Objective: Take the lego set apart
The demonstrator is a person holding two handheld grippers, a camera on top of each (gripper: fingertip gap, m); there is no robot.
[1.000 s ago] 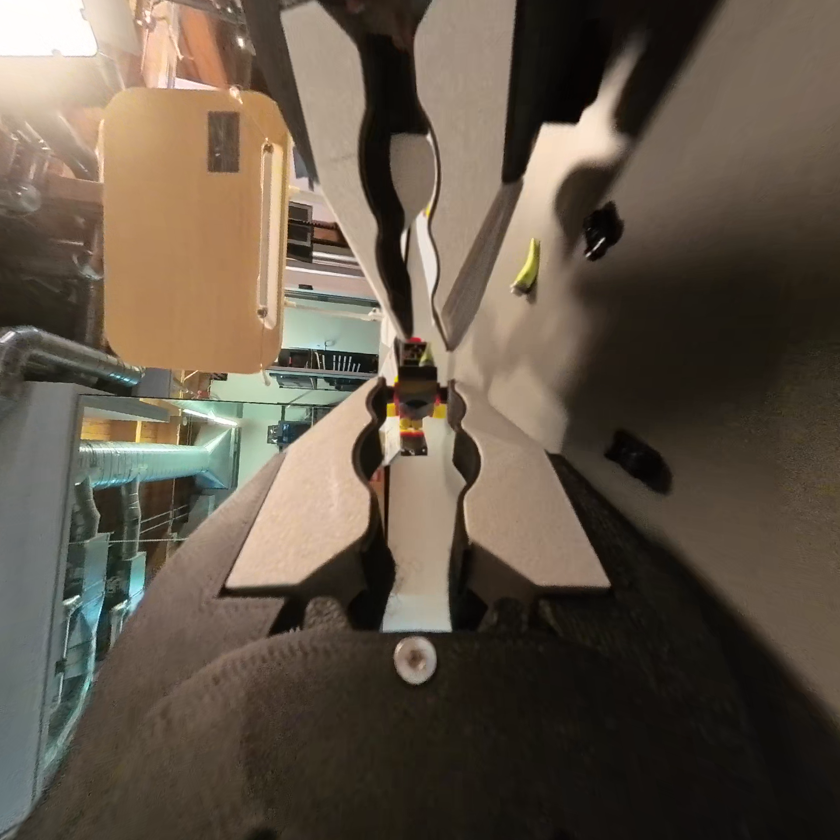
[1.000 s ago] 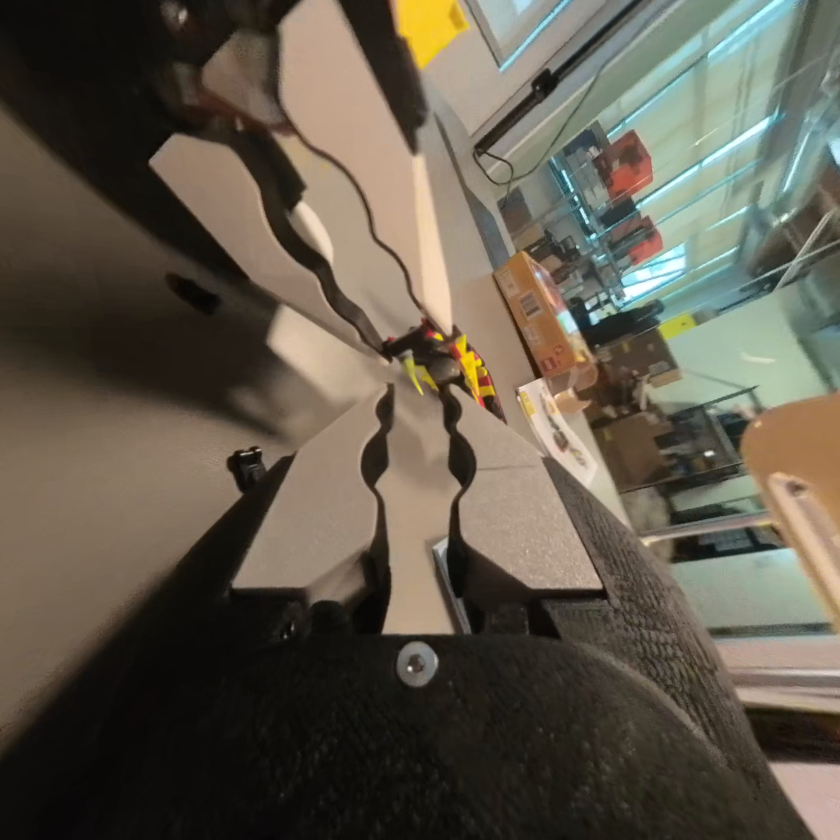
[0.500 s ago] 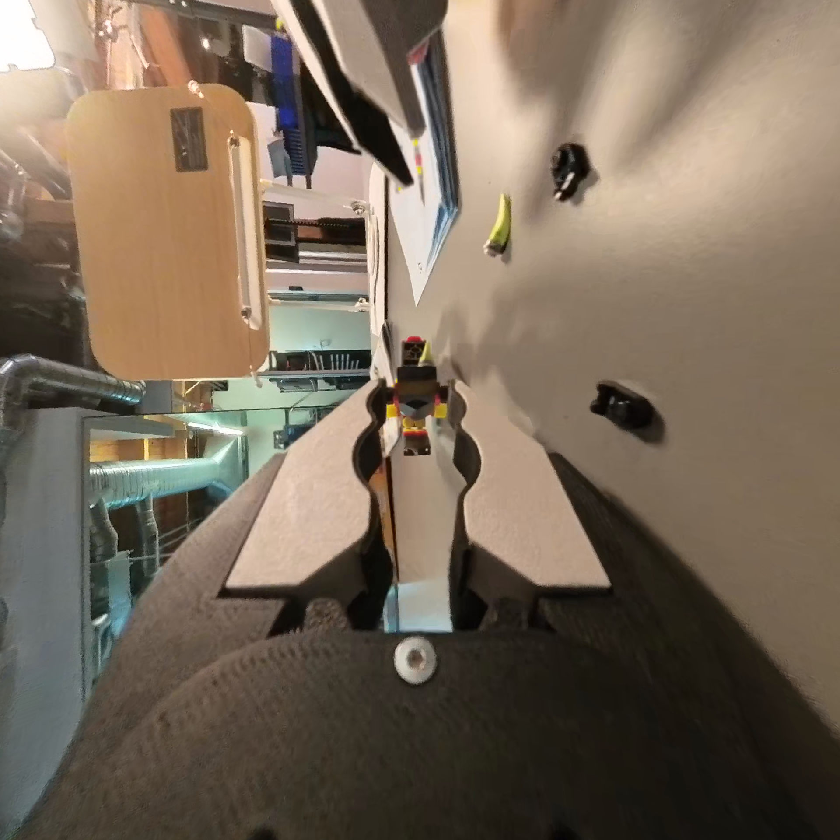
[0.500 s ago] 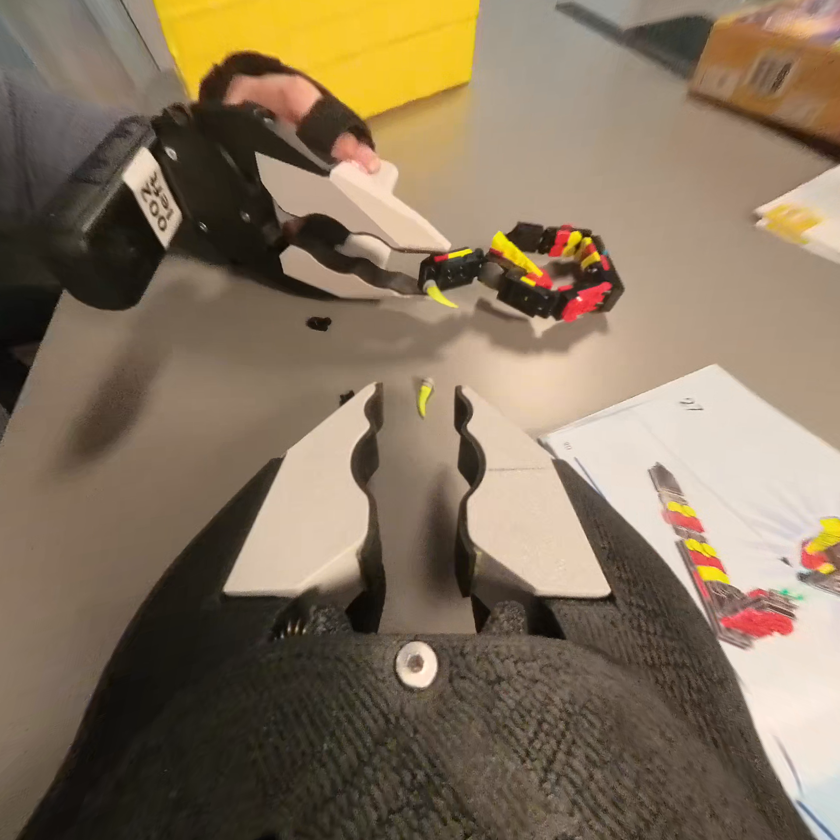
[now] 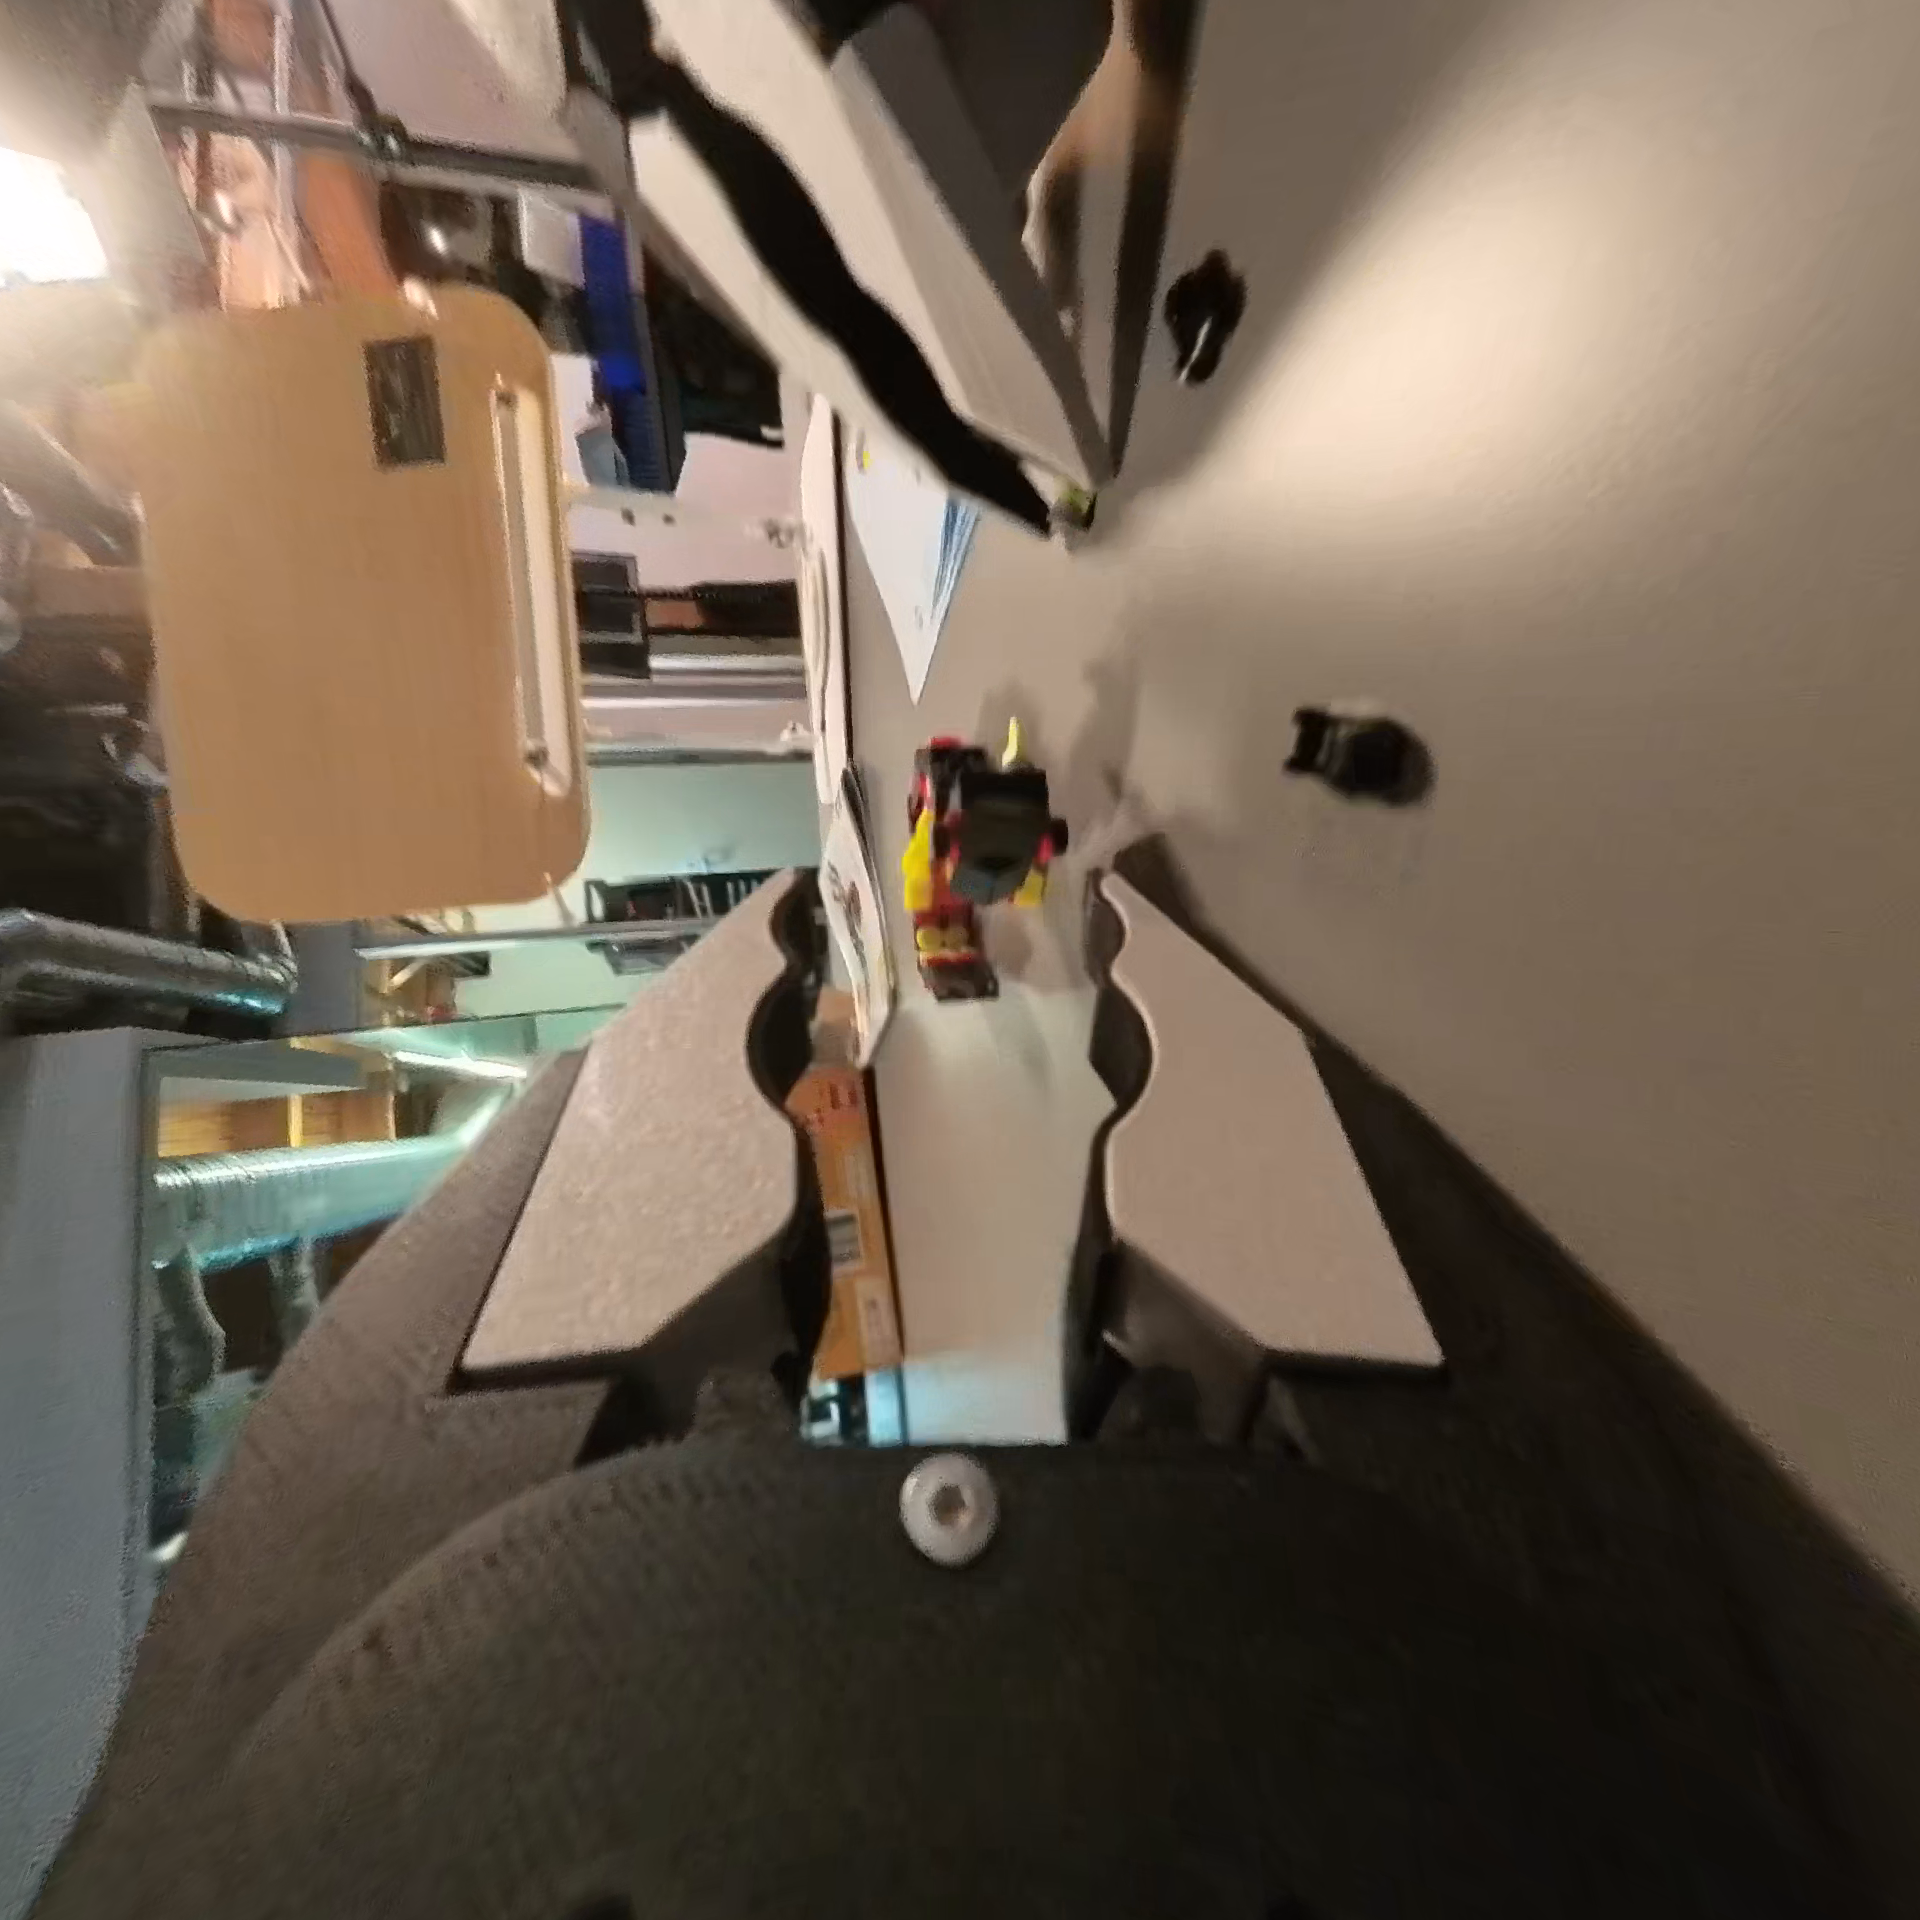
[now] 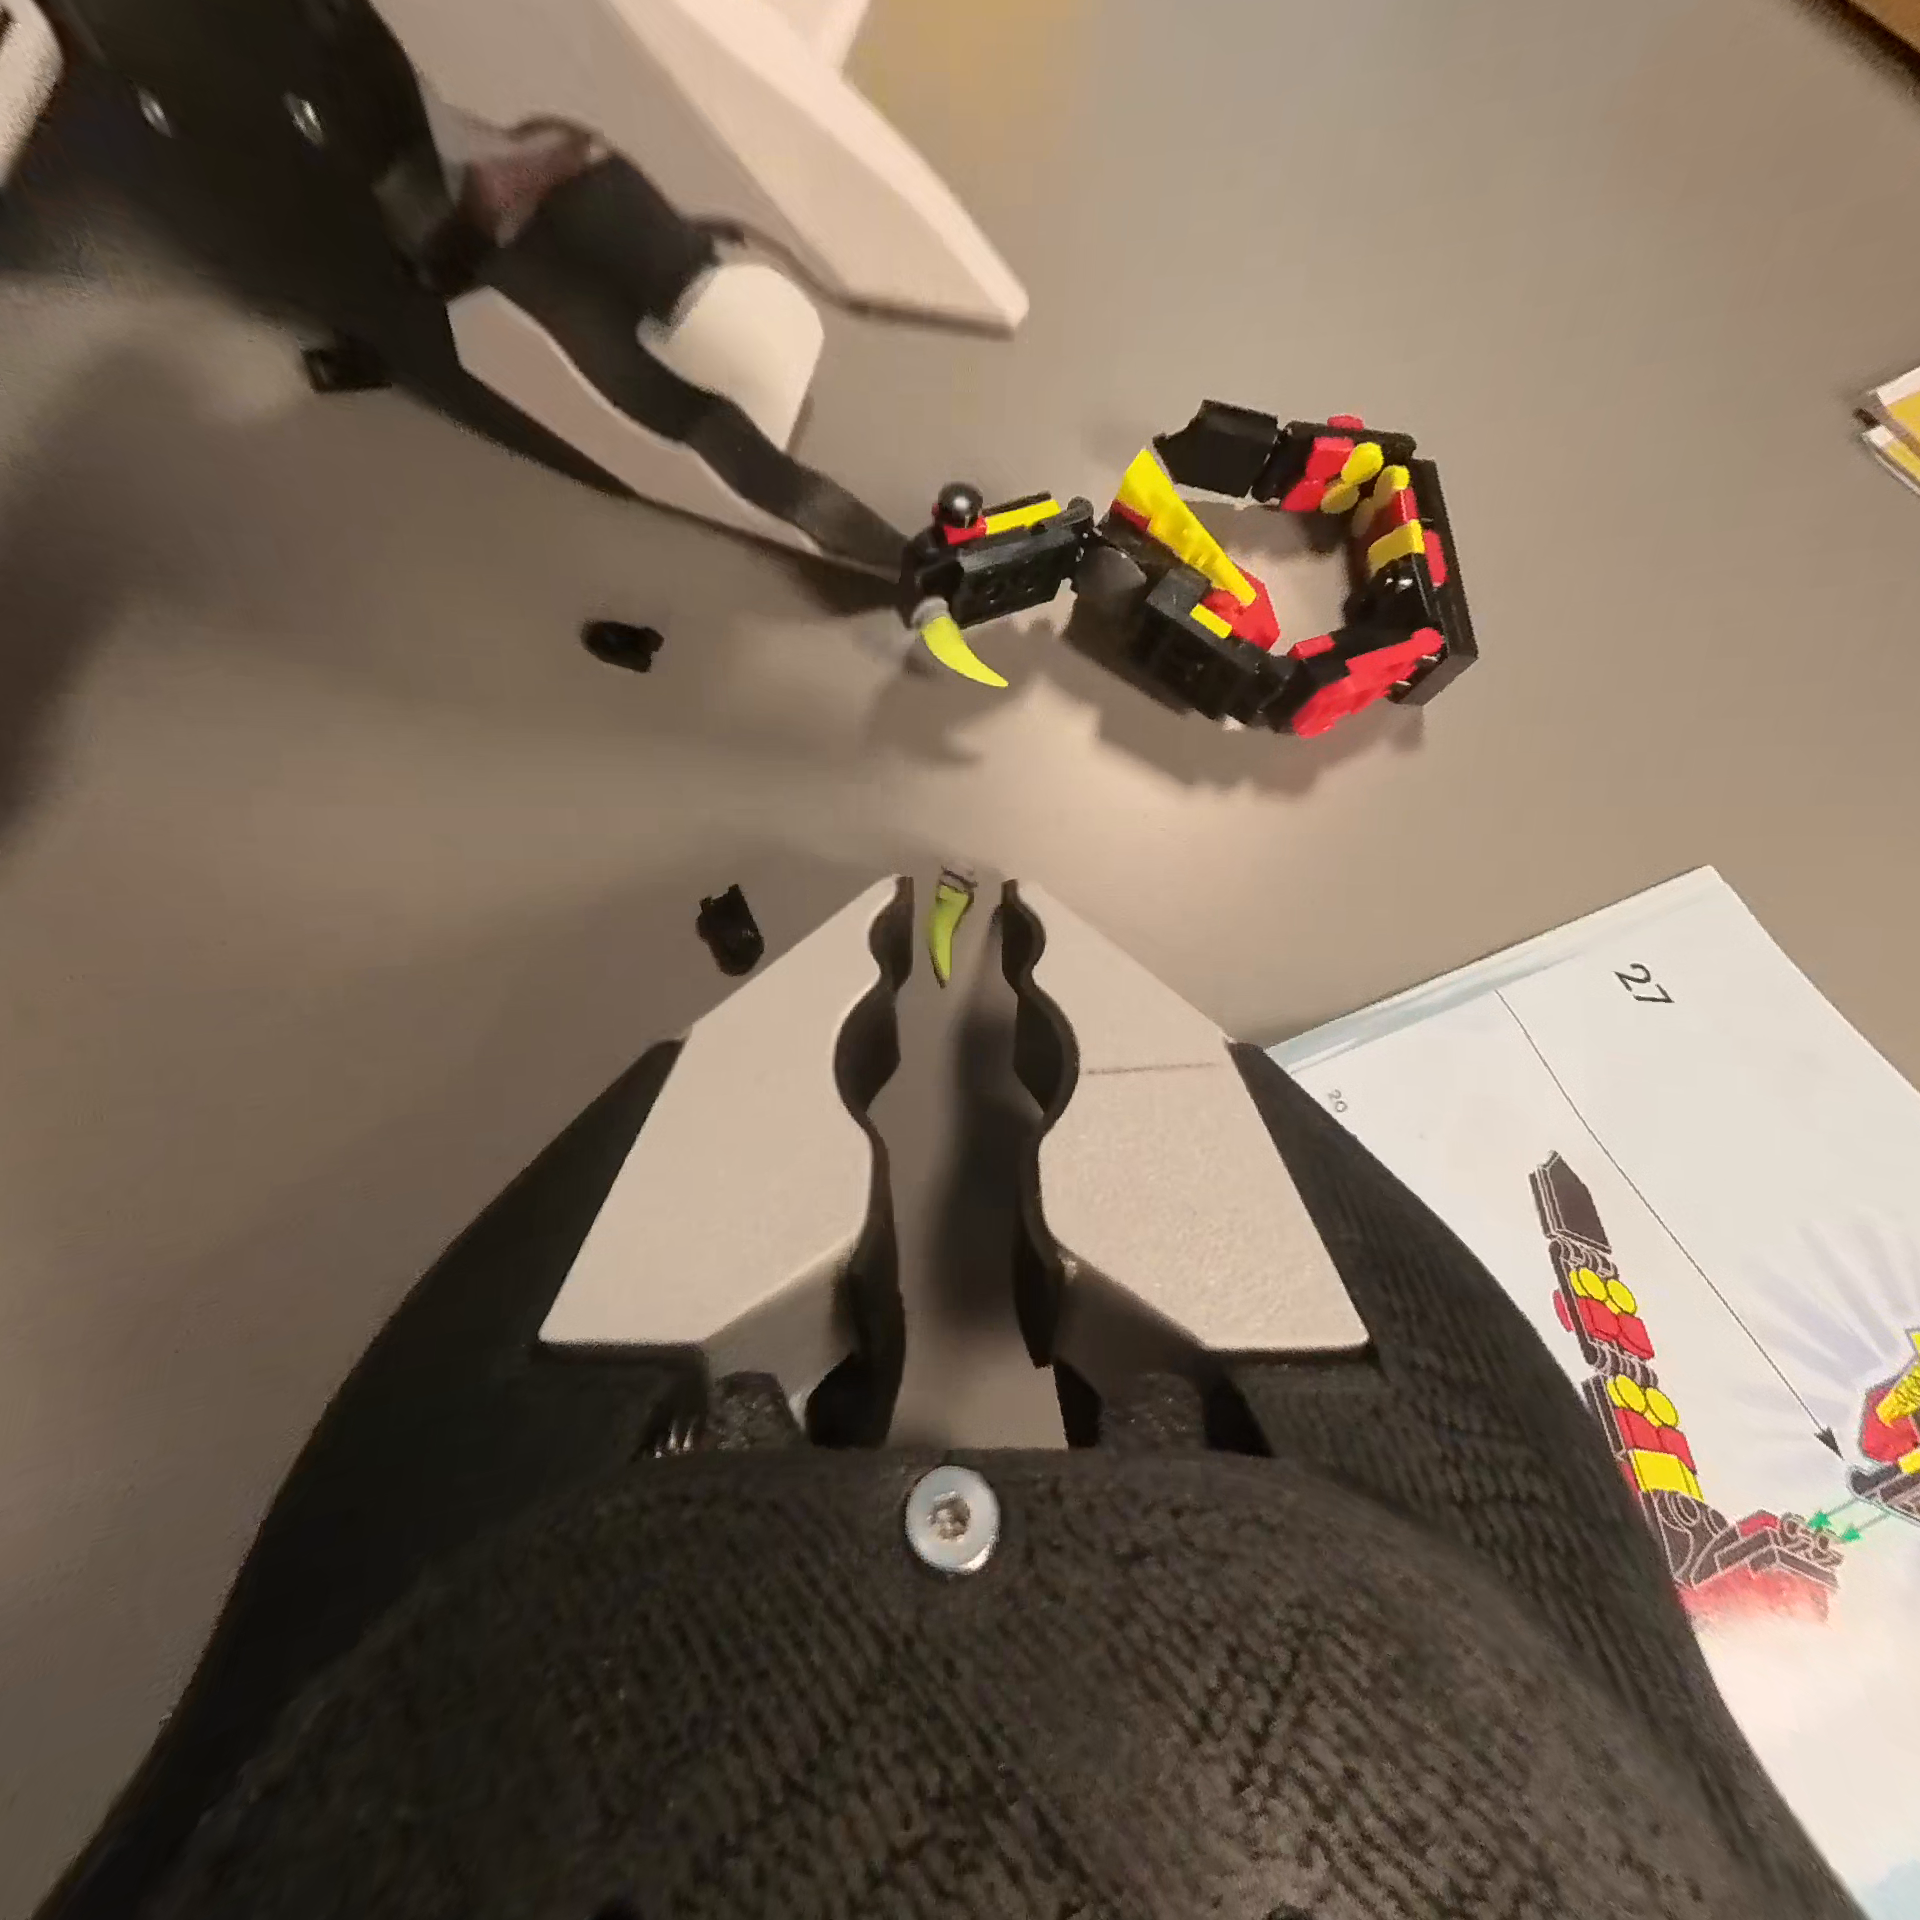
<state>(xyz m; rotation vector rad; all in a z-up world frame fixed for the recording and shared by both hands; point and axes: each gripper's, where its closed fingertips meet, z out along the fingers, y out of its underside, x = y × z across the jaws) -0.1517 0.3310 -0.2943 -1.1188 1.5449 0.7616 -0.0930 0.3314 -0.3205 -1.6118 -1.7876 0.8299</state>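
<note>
Grey wavy-edged tongs, black textured housing, silver screw.

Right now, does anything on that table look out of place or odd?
Loose bits lie apart from the curled lego snake: a yellow-green fang between the right tool's tips, and two small black pieces scattered on the table.

Your right gripper: fingers matt grey, grainy plastic look, black wavy liner inside. Body behind, rough black textured stuff, shiny metal screw at 6 o'clock. Table smooth matt grey, soft sheen under lights. Lego chain at 1 o'clock, glossy hard plastic, same for yellow-green claw between fingertips. Instruction booklet at 4 o'clock, glossy printed paper. Left view: wood-grain board at 10 o'clock, satin finish.
</note>
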